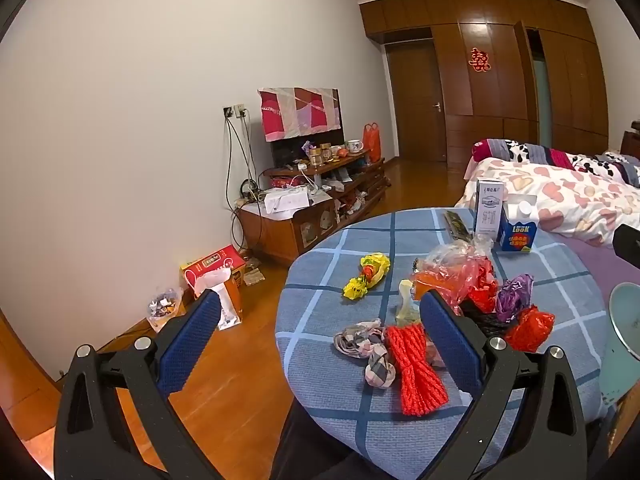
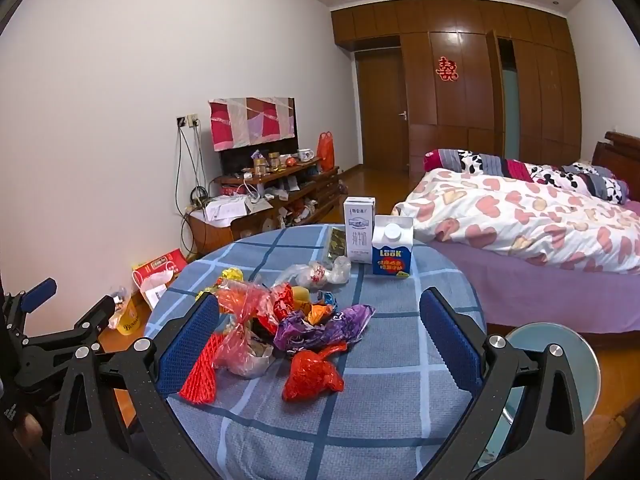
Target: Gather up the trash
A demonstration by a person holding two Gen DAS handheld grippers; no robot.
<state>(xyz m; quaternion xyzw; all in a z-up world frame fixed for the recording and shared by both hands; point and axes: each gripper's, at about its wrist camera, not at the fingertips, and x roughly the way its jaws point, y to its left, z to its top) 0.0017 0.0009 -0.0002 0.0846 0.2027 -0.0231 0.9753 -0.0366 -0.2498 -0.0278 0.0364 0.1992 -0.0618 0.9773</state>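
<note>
Between my right gripper (image 2: pixel 319 340) fingers, spread wide and empty, lies the red wrapper (image 2: pixel 312 374). My left gripper (image 1: pixel 320 338), equally open, frames the red mesh roll (image 1: pixel 414 368), whose length runs away from me on the bench (image 1: pixel 440 432).

A: Tablecloth (image 2: pixel 360 408) was seen as matt woven cloth. Wrappers (image 2: pixel 320 324) were crinkled glossy plastic.

B: Noted. Milk cartons (image 2: pixel 359 229) were smooth printed card; wardrobe (image 2: pixel 532 92) was glossy varnished wood. Finger pads (image 2: pixel 450 340) were rough-textured.

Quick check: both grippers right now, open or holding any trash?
Left gripper: open, holding nothing.
Right gripper: open, holding nothing.
</note>
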